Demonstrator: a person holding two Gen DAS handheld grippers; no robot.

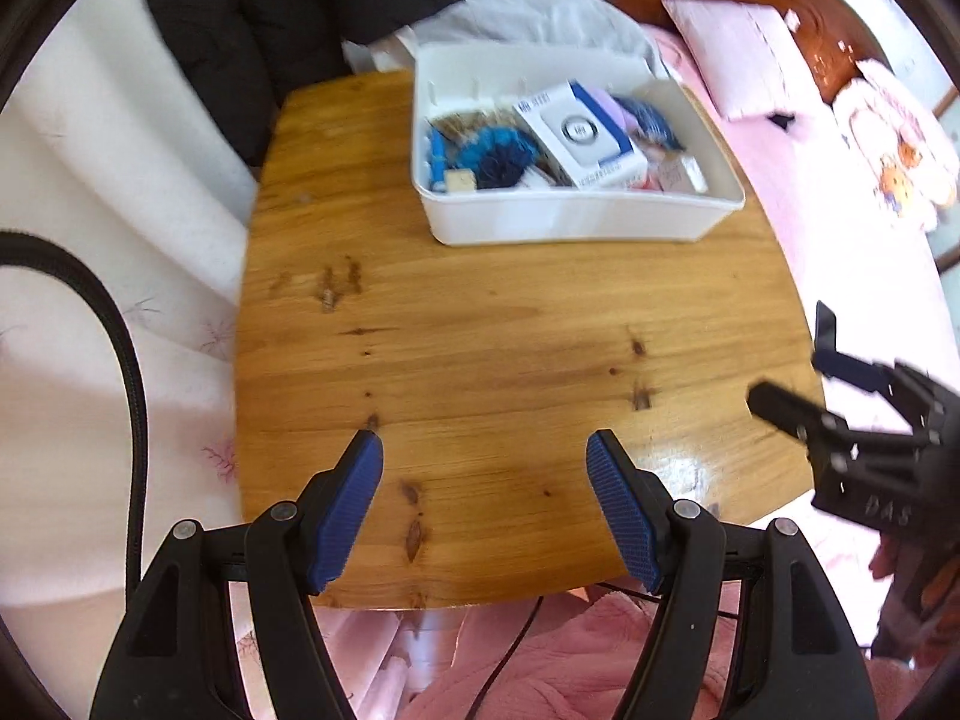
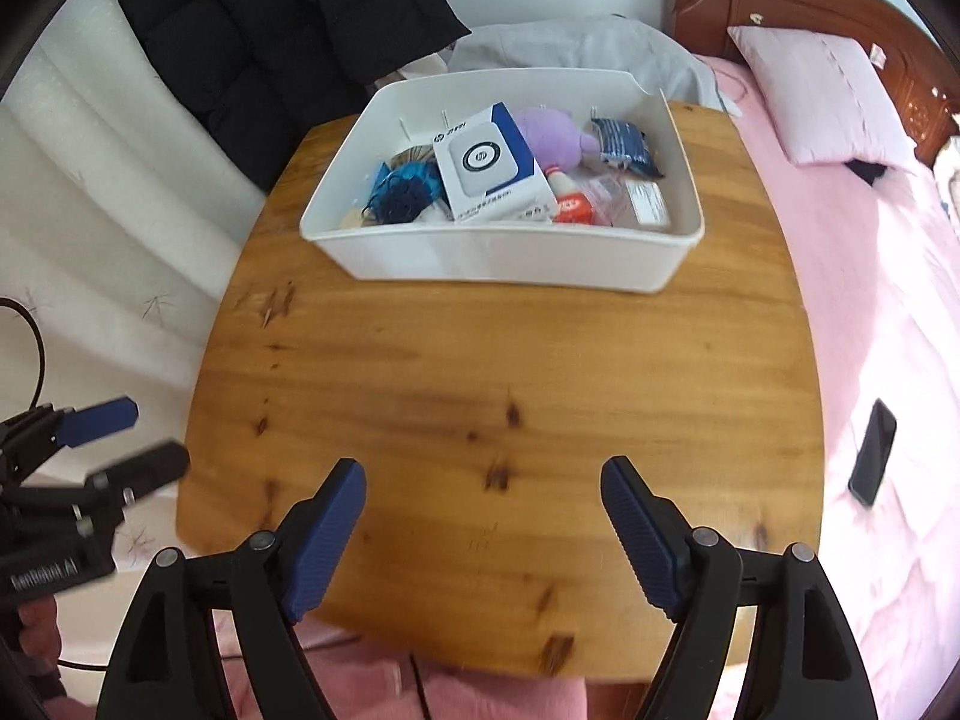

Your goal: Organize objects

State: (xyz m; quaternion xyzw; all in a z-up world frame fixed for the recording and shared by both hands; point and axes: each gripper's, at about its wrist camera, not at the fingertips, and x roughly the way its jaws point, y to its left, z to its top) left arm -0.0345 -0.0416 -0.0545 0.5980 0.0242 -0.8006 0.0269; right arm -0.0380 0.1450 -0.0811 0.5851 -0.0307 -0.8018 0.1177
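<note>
worktop (image 2: 456, 372) bare wood fills the middle and lower part of both views, nothing lying on it but the white bin (image 2: 498, 264) in the upper middle. bin already carries the task's things: a white and blue box (image 2: 489, 165), a purple soft toy (image 2: 552, 135), blue yarn (image 2: 402, 189), a red-capped bottle (image 2: 570, 204) and other small items too blurred to name. left claw (image 1: 485, 456) is released, nothing between its blue pads. right claw (image 2: 483, 480) is likewise spread and empty. judging by this, the sorting looks finished or nearly so, with both claws clear of the bin. to finish well, keep both claws apart from each other and off the bin's near wall. open room is wide across the lower worktop; its edges fall to white bedding at the left, pink bed (image 2: 870, 312) at the right, where a dark phone (image 2: 873, 453) lies.
</note>
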